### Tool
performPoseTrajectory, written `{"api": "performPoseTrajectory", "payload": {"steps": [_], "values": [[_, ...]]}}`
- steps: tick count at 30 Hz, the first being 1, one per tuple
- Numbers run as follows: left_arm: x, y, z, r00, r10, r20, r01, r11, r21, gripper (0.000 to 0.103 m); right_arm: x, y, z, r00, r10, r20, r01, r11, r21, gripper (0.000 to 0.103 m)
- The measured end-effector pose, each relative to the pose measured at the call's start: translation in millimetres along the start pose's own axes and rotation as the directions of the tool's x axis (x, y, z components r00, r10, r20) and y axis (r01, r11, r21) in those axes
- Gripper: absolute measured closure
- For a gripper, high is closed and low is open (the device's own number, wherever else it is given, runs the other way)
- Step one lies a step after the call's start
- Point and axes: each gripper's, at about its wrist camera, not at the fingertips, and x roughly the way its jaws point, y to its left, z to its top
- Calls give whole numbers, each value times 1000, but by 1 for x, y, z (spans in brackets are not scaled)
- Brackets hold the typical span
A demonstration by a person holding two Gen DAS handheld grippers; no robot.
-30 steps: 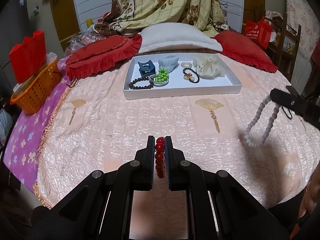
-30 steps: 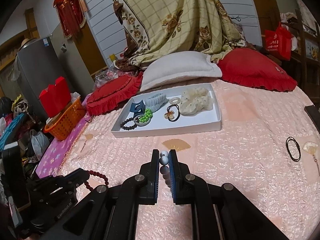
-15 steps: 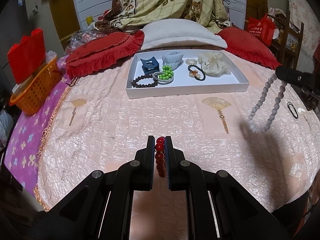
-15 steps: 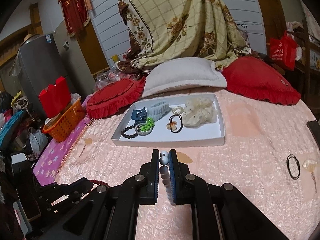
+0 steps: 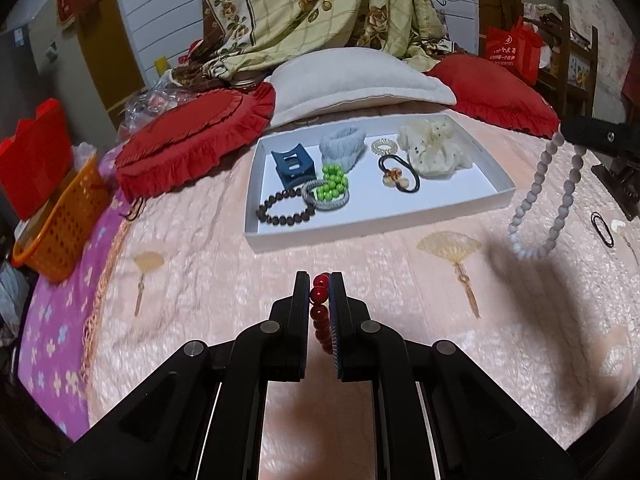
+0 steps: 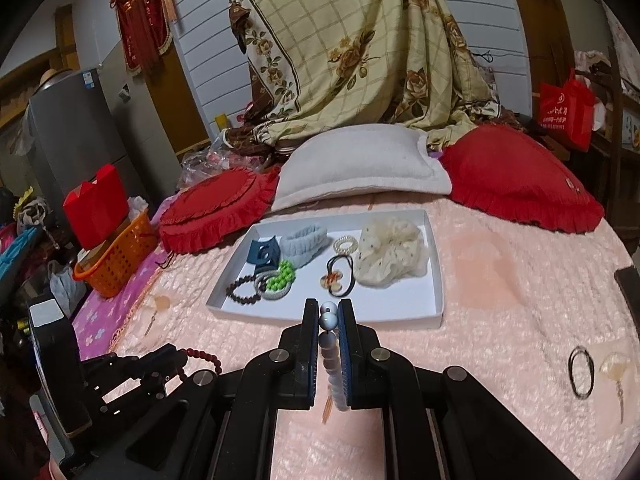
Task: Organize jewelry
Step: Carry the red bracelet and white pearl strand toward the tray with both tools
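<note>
Between the left gripper (image 5: 319, 285) fingers, the red bracelet (image 5: 320, 312) shows only partly.

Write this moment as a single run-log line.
left gripper: shut on red bracelet | right gripper: shut on white bracelet | tray: ahead

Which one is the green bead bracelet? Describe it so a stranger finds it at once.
Find the white tray on the pink bedspread, in front of the white pillow. In the tray's left half, right of the dark bead bracelet and in front of the blue hair claw, lies the green bead bracelet, resting on a silvery band. It is the only bright lime-green thing in the tray.
</note>
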Motion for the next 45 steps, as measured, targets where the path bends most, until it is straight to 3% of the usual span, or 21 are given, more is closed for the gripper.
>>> {"api": "performPoseTrajectory", "payload": {"steps": [17,35,45], "values": [[31,-8,50,1000,-29,-8,29,998,61,95,33,-3,48,999,-27,27,28,998,-48,94],[43,-29,72,999,-28,-25,31,993,113,95,39,-36,48,999,-46,13,46,999,17,94],[32,-41,96,1000,-10,26,6,988,152,95,39,-44,56,999,-41,22,40,999,29,94]]}}
